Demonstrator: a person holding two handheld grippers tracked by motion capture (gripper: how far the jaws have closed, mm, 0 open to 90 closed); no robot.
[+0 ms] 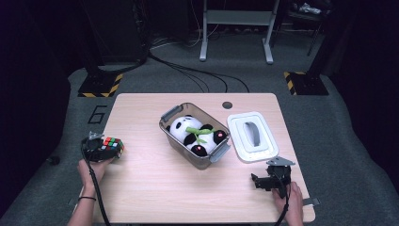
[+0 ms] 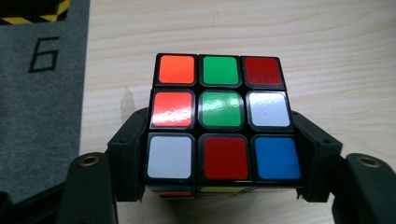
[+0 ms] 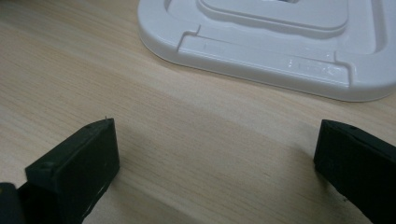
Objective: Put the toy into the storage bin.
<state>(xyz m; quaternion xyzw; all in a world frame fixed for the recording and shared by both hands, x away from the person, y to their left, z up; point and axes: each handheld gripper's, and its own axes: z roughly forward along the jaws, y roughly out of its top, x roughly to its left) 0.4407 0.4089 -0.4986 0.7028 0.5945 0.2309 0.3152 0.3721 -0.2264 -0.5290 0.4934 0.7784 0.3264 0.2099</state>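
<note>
At the counter's (image 1: 155,188) near left edge, the left claw (image 2: 219,154) pinches a puzzle cube (image 2: 219,116); the right claw (image 3: 215,158) rests spread near a white lid (image 3: 280,42).

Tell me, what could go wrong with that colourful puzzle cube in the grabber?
The left gripper pinches the colourful puzzle cube only near its bottom rows, so the cube might tip or slip when lifted. The clear plastic box already holds a black-and-white plush panda, leaving little room, so the cube may not fit. It also sits by the wooden table edge and could fall.
</note>
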